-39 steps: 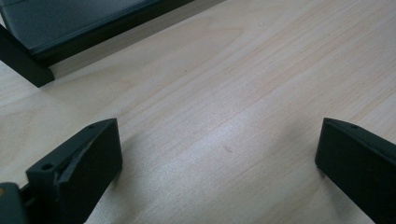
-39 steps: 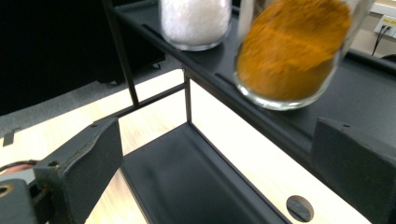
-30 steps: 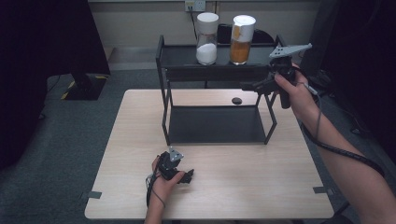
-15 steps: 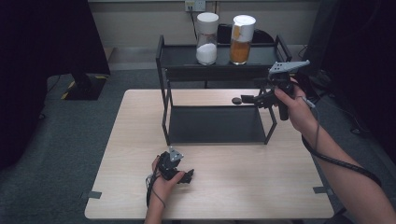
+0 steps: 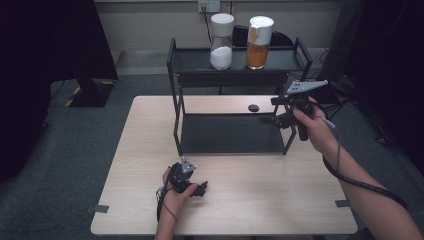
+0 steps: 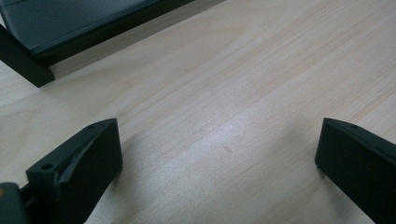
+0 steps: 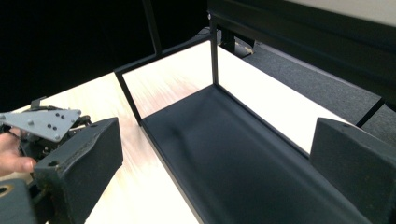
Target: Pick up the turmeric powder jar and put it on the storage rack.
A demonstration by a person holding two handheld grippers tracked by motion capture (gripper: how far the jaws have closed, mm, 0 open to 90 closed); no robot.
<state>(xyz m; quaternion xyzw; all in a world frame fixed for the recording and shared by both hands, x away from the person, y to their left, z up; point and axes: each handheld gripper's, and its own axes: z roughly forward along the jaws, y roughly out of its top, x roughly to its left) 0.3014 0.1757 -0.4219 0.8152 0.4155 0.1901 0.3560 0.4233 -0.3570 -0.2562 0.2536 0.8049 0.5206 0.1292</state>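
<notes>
A black two-tier rack (image 5: 177, 90) stands at the middle of the wooden table (image 5: 280, 195). On its top shelf are a jar of white powder (image 5: 221, 42) and a jar with orange contents (image 5: 259, 39). My right gripper (image 5: 269, 111) hovers at the rack's right end, below the top shelf, open with nothing between its jaws. In the right gripper view that gripper (image 7: 219, 149) looks along the dark lower shelf (image 7: 243, 158). My left gripper (image 5: 201, 189) rests on the table near the front edge, open; in its own view the left gripper (image 6: 219, 149) has bare wood between its jaws.
A small black disc (image 5: 253, 107) lies on the table behind the rack's lower shelf. The rack's front foot (image 6: 25, 65) is close ahead of the left gripper. Grey carpet (image 5: 75, 150) surrounds the table. The left gripper's grey plate (image 7: 42, 123) appears in the right gripper view.
My right gripper has come down and slightly left, from the top shelf's right end to beside the lower opening. The left gripper has stayed put.
</notes>
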